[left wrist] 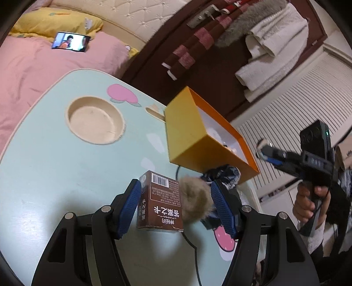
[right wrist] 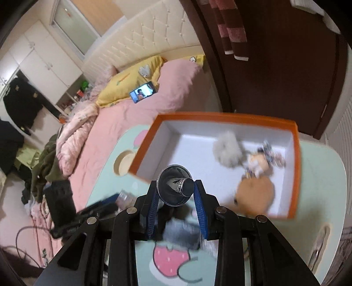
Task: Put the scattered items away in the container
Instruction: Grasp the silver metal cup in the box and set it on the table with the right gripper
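Bedroom. Pink-quilted bed (right wrist: 132, 123) with cream tufted headboard (right wrist: 154, 33), yellow pillow (left wrist: 55, 21), lit phone (left wrist: 70, 41) on quilt. Dark brown door (right wrist: 286, 66) hung with towels (left wrist: 275, 44). White wardrobe (right wrist: 44, 59) far left. Mint-green table (left wrist: 55, 165) beside bed.

Right hand-held gripper (right wrist: 176, 187) clamped on a shiny metal cup (right wrist: 175, 186), mouth facing the camera, at the near-left corner of the orange box (right wrist: 224, 116). Inside the box: grey pompom (right wrist: 227, 149), blurred toy (right wrist: 259, 164), tan round plush (right wrist: 256, 193). Box sits on the mint worktop (right wrist: 319, 176).
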Demonstrator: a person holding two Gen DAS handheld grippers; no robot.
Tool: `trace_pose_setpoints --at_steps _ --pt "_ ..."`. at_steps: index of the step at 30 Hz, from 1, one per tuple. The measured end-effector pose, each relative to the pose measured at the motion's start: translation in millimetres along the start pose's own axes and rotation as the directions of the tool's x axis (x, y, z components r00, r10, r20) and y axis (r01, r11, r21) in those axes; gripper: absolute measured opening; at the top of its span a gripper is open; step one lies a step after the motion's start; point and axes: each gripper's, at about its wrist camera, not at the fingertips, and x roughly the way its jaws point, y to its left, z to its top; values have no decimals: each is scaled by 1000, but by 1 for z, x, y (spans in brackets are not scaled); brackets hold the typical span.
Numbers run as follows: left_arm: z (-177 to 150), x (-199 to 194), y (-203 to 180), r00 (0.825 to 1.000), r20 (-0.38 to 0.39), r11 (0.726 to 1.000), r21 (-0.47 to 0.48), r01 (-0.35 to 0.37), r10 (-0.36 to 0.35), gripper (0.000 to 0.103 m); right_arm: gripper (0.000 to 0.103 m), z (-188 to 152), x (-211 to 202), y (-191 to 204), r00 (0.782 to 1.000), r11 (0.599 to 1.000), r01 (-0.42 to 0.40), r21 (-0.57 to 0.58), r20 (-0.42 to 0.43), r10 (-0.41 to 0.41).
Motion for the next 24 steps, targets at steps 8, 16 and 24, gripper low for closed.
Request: trace_pose_setpoints --at_steps 8,16,24 --pt "-6 7 -18 999 -46 994 108 19 -14 66 30 -40 21 -14 999 998 38 53 -18 -38" --pt "-1 -5 -8 999 38 999 49 -1 0 66 30 -53 27 -31 991 990 116 77 54 -120" --pt "1 -4 -8 999 44 998 51 -31 28 66 30 -64 31 -26 977 982 188 17 102 -189"
